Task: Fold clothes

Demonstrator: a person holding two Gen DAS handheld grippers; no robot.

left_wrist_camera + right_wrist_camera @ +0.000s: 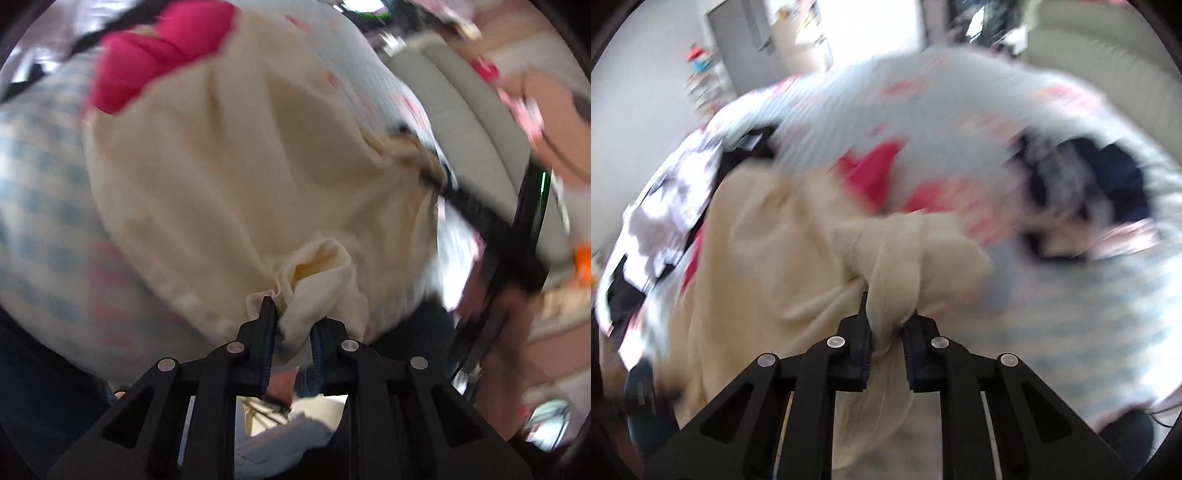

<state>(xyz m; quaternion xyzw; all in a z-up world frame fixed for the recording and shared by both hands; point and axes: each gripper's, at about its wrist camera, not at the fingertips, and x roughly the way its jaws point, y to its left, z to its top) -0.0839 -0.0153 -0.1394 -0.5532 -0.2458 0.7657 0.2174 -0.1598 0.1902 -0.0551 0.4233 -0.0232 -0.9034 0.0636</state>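
Note:
A cream garment (240,166) hangs stretched between both grippers above a bed. My left gripper (295,325) is shut on a bunched cream edge of it. My right gripper (888,325) is shut on another bunched part of the same cream garment (768,251), which drapes down to the left. The other gripper shows as a dark blurred shape at the right of the left wrist view (517,236). Both views are motion-blurred.
A bed with a blue-and-pink checked cover (40,206) lies under the garment. A bright pink garment (155,55) and dark clothes (1108,173) lie on the bed. A black-and-white garment (672,206) lies at left. A grey headboard (454,110) stands at right.

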